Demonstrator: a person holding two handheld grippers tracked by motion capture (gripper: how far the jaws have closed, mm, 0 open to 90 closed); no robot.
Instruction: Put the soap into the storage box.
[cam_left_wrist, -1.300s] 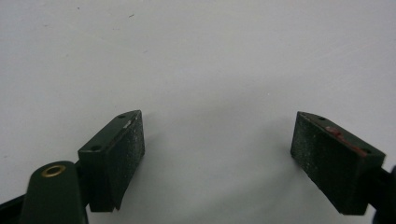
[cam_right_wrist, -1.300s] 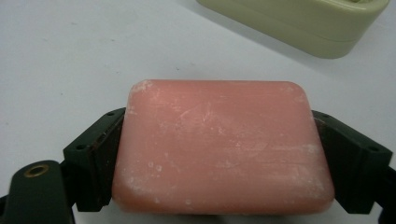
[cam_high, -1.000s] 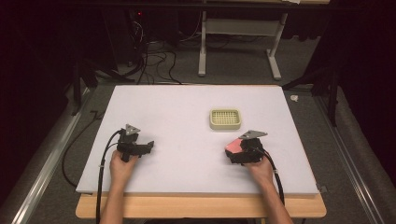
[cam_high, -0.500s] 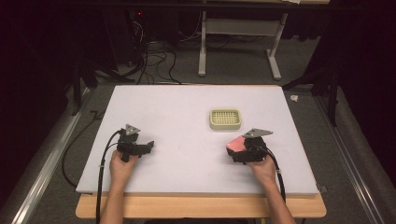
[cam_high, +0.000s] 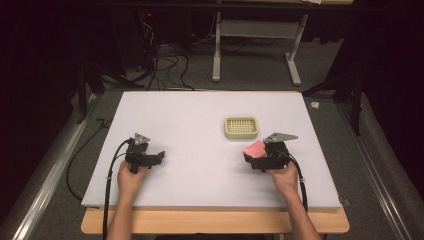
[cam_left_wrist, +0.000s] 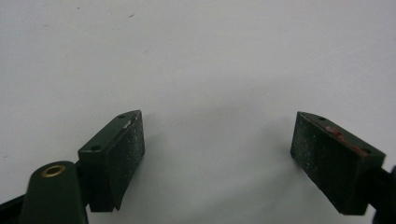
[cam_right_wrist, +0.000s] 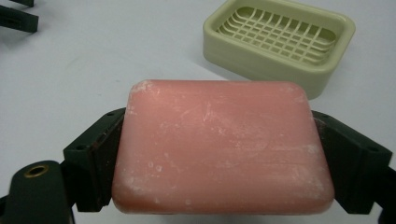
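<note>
- Our left tool (cam_high: 159, 156) sits low over the near left part of the table (cam_high: 200, 115), jaws spread wide with nothing between them.
- Our right tool (cam_high: 251, 156) sits over the table's near right part, jaws clamped on the pink soap bar (cam_right_wrist: 219, 144).
- Both forearms reach in across the table's near edge.

Black grippers (cam_high: 159, 156), trailing black cables (cam_high: 107, 187)

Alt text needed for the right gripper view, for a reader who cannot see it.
A pink bar of soap is clamped flat between the two black jaws of the right gripper, one jaw pressing each short end. Beyond it on the white table sits an empty pale green soap dish with a grid insert.
</note>
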